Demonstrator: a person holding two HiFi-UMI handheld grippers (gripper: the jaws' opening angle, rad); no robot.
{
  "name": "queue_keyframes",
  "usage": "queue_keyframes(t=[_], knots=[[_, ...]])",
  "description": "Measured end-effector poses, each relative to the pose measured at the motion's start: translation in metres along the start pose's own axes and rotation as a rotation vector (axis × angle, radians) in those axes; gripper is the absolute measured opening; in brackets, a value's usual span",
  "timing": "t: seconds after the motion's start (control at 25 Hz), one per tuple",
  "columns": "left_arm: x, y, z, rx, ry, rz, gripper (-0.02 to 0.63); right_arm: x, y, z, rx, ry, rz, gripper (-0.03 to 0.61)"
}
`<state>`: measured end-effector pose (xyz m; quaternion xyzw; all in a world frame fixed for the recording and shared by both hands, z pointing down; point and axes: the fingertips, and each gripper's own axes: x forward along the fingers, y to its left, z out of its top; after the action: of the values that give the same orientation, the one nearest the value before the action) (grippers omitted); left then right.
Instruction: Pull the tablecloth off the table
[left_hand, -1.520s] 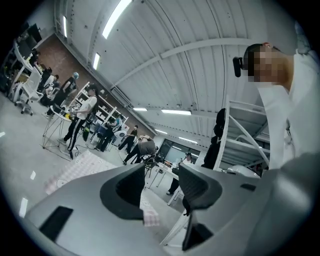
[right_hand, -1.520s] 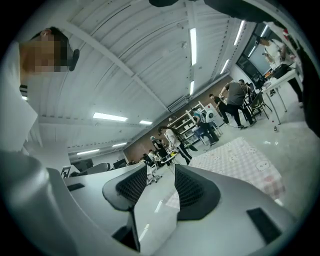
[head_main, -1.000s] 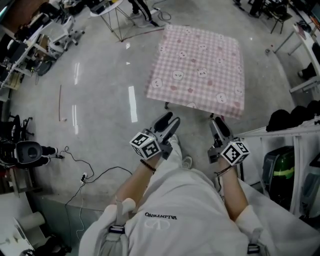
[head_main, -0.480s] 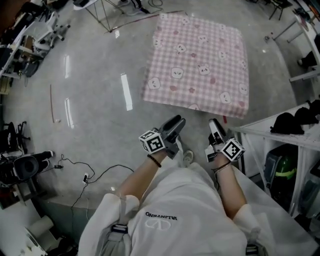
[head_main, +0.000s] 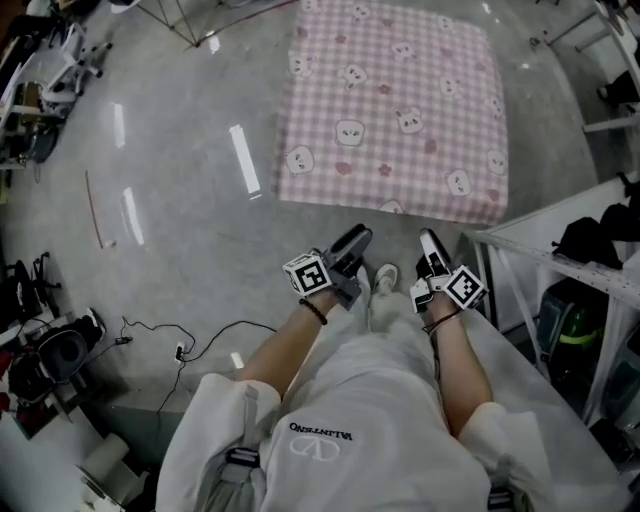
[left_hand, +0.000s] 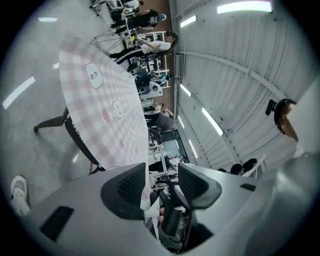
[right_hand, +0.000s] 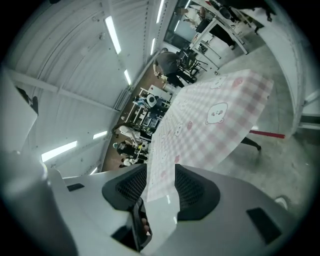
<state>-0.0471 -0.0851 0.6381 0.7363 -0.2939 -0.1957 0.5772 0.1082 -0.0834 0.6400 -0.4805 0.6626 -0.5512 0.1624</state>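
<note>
Tablecloth (head_main: 395, 105): pink check, spread flat over the table, at 12 o'clock in head view.
Table (left_hand: 75, 132): only dark legs show under the cloth.
Left gripper (head_main: 352, 245): jaws moderately apart, empty; at 6 o'clock of the cloth, short of its edge.
Right gripper (head_main: 430, 243): jaws apart, empty; cloth beyond the gap, apparently untouched.

A person in a white top (head_main: 350, 400) bearing dark printed lettering (head_main: 322, 432). Ahead of the lettering: a dark band (head_main: 318, 312) on the left wrist, a white shoe (head_main: 385, 276), and 2 grey grippers, left gripper (head_main: 352, 241) and right gripper (head_main: 430, 243), each with a black-and-white marker cube (head_main: 308, 273).
</note>
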Motion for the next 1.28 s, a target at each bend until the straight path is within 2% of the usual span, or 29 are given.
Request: queue_keyframes(t=[0.08, 0.24, 0.44, 0.68, 0.84, 1.28], knots=[[0.004, 0.011, -0.007, -0.051, -0.006, -0.007, 0.201, -0.001, -0.018, -0.001, 0.033, 0.001, -0.039, 0.187], [0.002, 0.022, -0.015, -0.117, -0.024, -0.058, 0.201, 0.002, -0.03, -0.015, 0.059, -0.003, -0.009, 0.186], [0.009, 0.056, -0.018, -0.121, -0.031, -0.057, 0.199, 0.018, -0.07, -0.023, 0.143, -0.005, -0.035, 0.186], [0.019, 0.076, -0.034, -0.133, -0.028, -0.041, 0.198, 0.029, -0.089, -0.026, 0.119, 0.022, 0.011, 0.187], [0.03, 0.09, -0.039, -0.123, -0.031, -0.054, 0.196, 0.033, -0.112, -0.031, 0.184, 0.005, -0.005, 0.187], [0.032, 0.121, -0.046, -0.165, -0.093, -0.038, 0.192, 0.046, -0.14, -0.038, 0.217, -0.023, 0.011, 0.187]])
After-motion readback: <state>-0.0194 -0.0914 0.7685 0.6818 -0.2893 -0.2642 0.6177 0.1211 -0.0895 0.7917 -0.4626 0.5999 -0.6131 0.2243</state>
